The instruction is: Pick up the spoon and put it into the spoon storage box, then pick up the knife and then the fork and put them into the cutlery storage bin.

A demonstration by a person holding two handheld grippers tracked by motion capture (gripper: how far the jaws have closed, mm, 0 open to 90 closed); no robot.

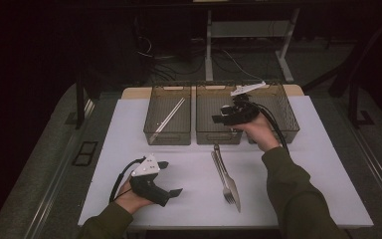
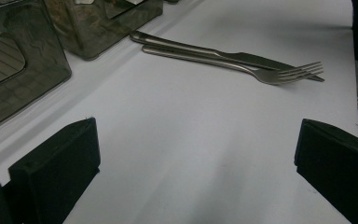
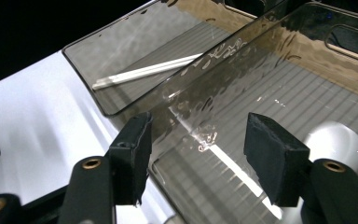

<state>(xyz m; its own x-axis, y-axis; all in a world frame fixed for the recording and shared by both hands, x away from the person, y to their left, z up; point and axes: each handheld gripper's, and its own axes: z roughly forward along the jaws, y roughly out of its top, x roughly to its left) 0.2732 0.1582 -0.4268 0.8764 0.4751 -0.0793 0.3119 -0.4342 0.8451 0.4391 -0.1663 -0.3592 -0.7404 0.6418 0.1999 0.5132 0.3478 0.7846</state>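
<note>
A steel fork (image 2: 270,74) and a knife (image 2: 242,57) lie side by side on the white mat (image 1: 129,129), seen as a pair (image 1: 226,181) in the high view. My left gripper (image 1: 171,178) rests at the front left, open (image 2: 196,158) with only bare mat between its jaws. My right gripper (image 1: 221,114) hangs over the middle bin (image 1: 219,135), open (image 3: 196,154), and its pads touch nothing. Below its jaws a white spoon (image 3: 328,140) lies on the bin's ribbed floor. White chopsticks (image 3: 144,72) lie in the left bin (image 1: 168,135).
Three smoked clear bins stand in a row at the back of the mat, the right bin (image 1: 289,114) partly behind my right hand. The table ends just past the mat's edges. Dark floor, cables and table legs lie beyond.
</note>
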